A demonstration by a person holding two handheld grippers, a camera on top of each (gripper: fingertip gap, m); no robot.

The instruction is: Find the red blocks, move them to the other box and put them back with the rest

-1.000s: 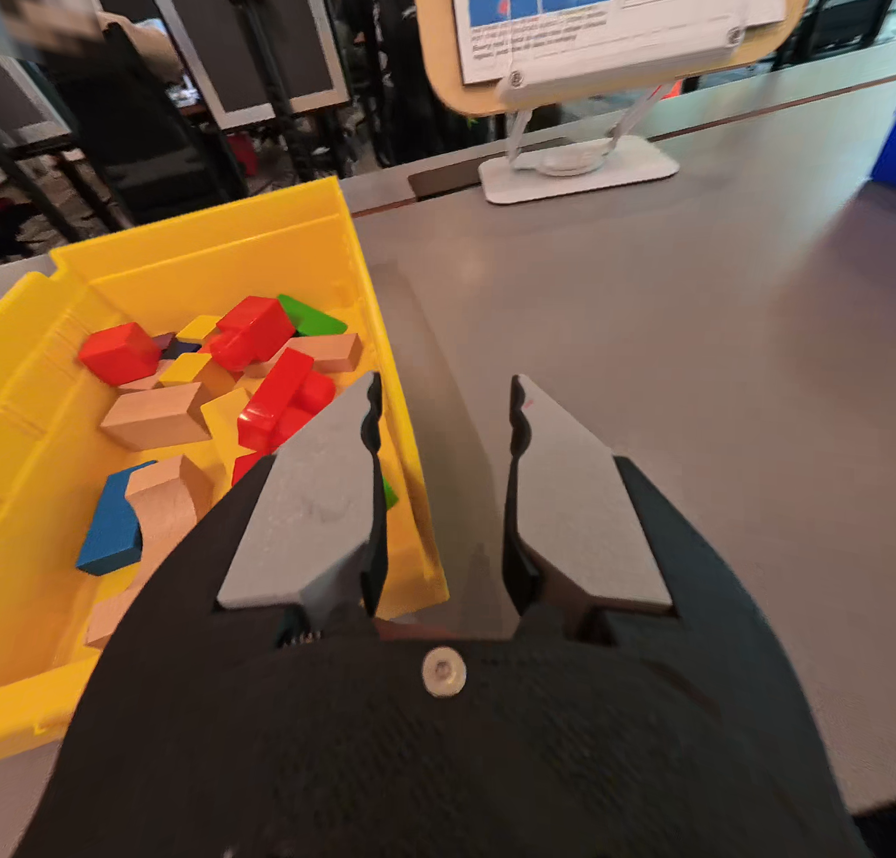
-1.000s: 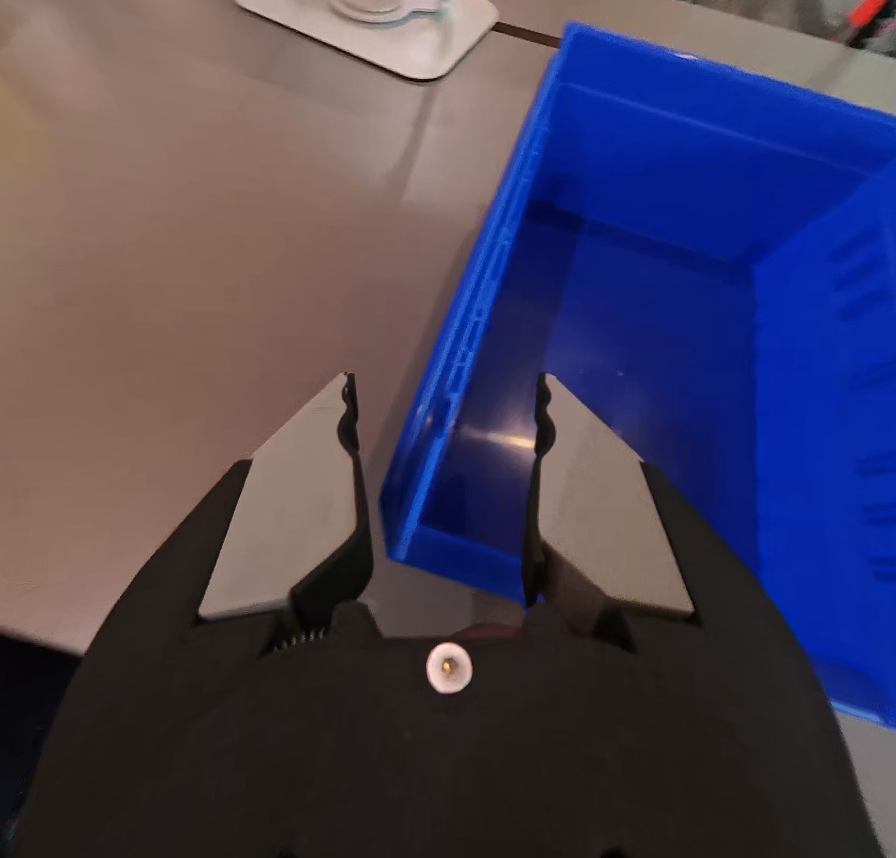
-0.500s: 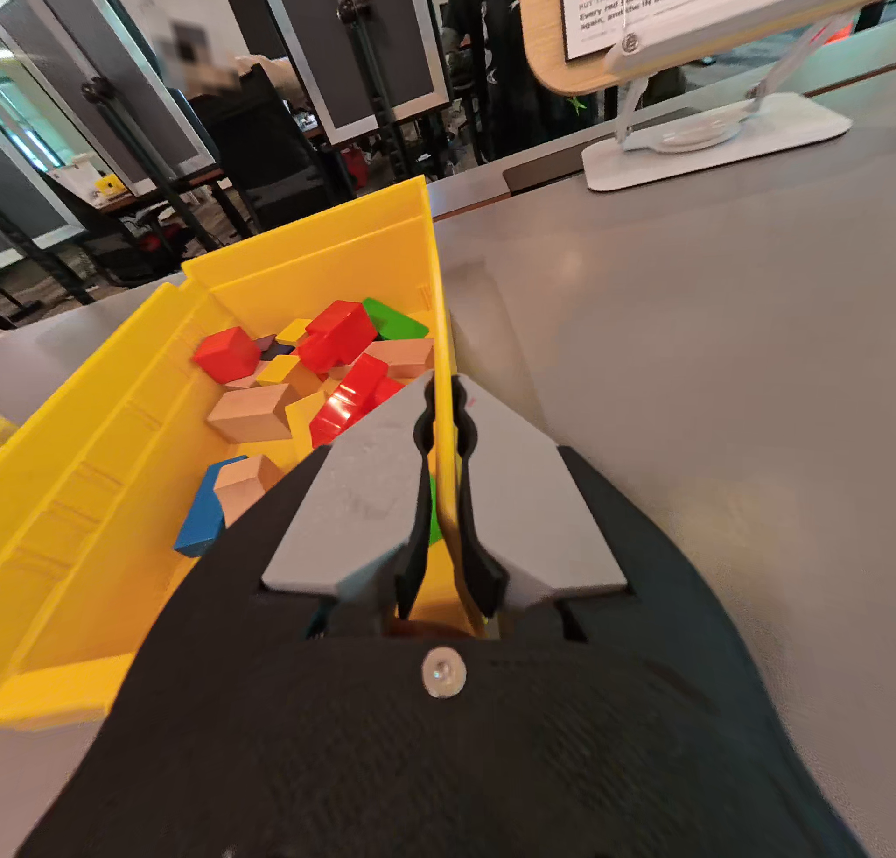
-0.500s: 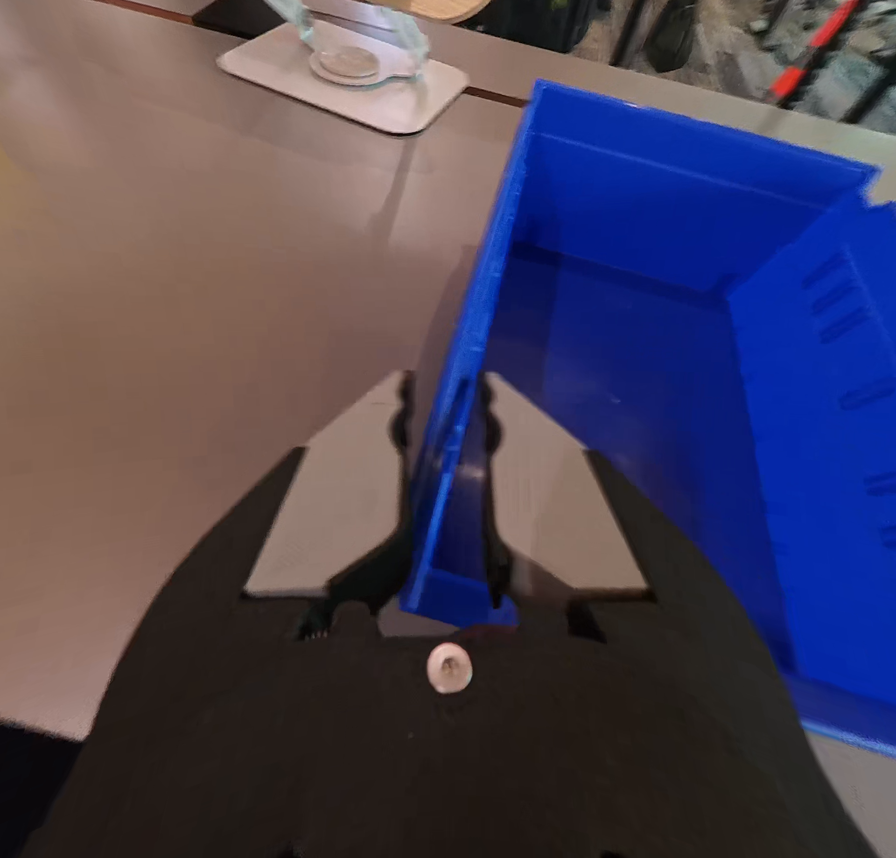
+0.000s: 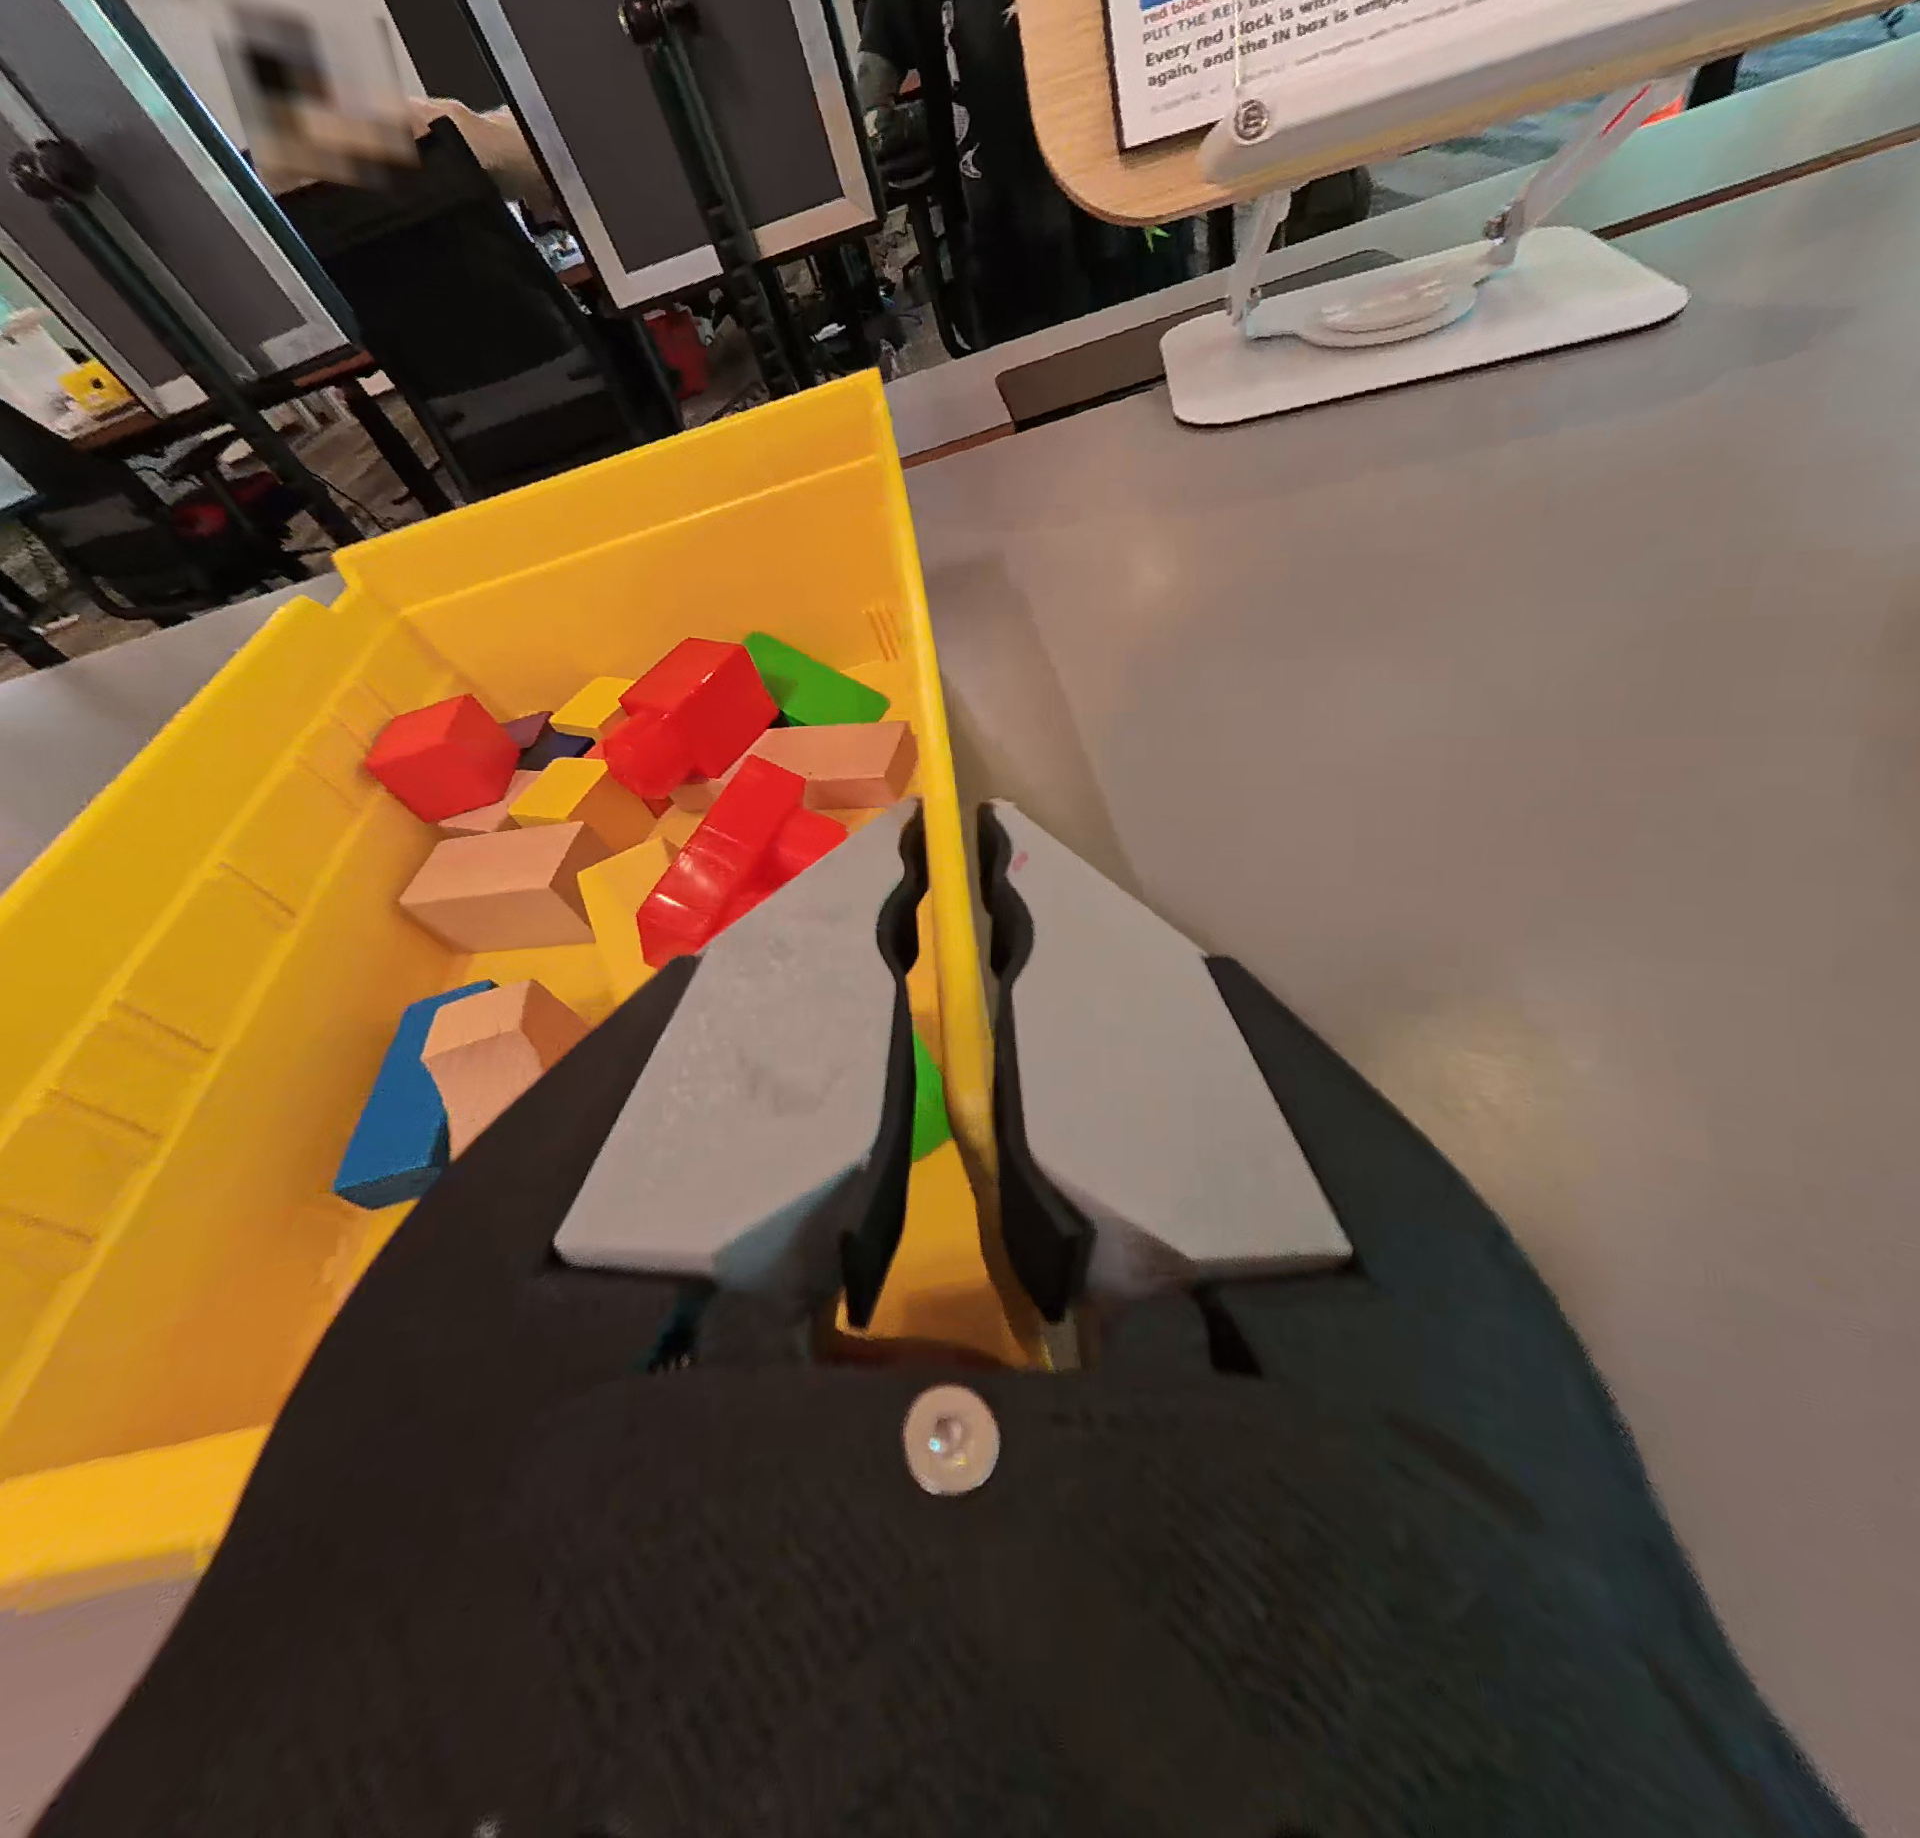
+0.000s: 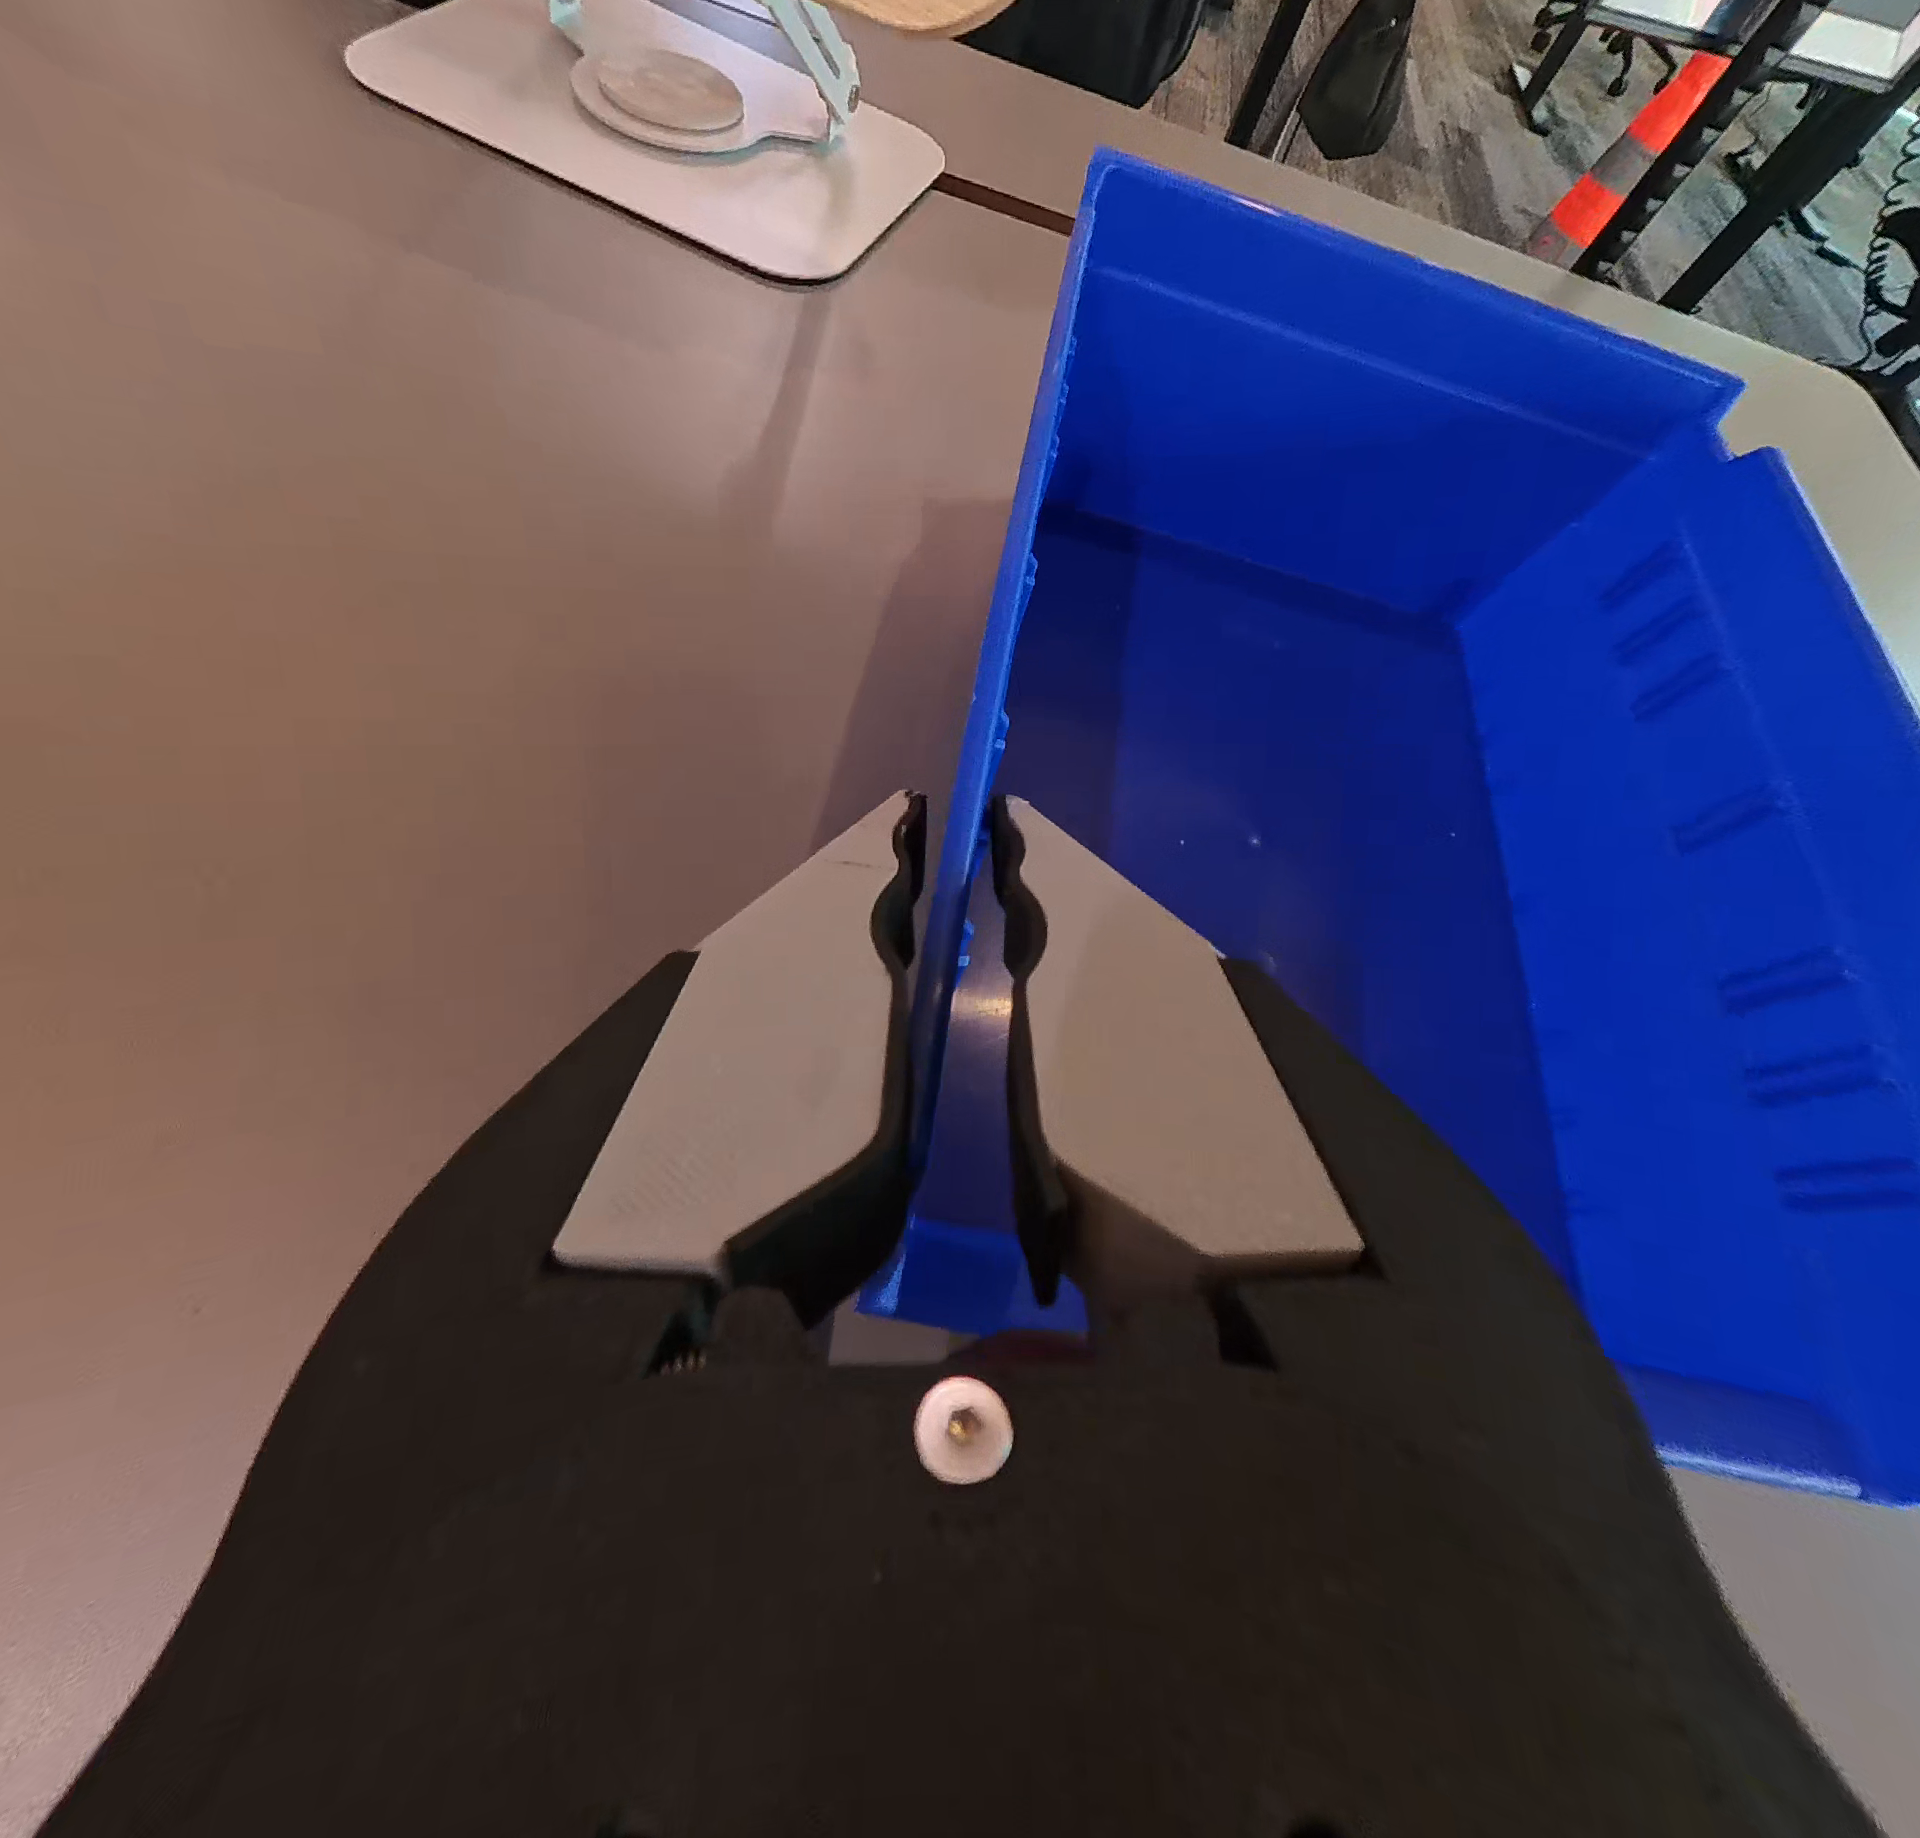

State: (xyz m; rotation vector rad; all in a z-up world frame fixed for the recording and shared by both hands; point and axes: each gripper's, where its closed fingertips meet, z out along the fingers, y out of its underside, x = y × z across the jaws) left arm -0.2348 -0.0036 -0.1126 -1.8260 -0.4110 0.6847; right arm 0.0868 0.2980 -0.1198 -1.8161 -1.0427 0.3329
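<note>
A yellow box (image 5: 623, 541) sits on the grey table and holds mixed wooden blocks. Three red blocks show in it: a cube (image 5: 442, 754) at the far left, a chunky one (image 5: 691, 713) near the far wall, and a long one (image 5: 738, 853) close to my fingers. My left gripper (image 5: 948, 832) is shut on the yellow box's right wall. A blue box (image 6: 1299, 406) stands empty in the right wrist view. My right gripper (image 6: 954, 822) is shut on the blue box's left wall.
A white stand base (image 5: 1423, 323) carrying a wooden board with a printed sheet stands at the table's far edge; it also shows in the right wrist view (image 6: 644, 115). Plain, yellow, blue and green blocks lie among the red ones. Chairs and table legs lie beyond the table.
Both grippers were open beside the box walls a second ago; each has closed on its wall. Both views have shifted, showing more of the far room.
</note>
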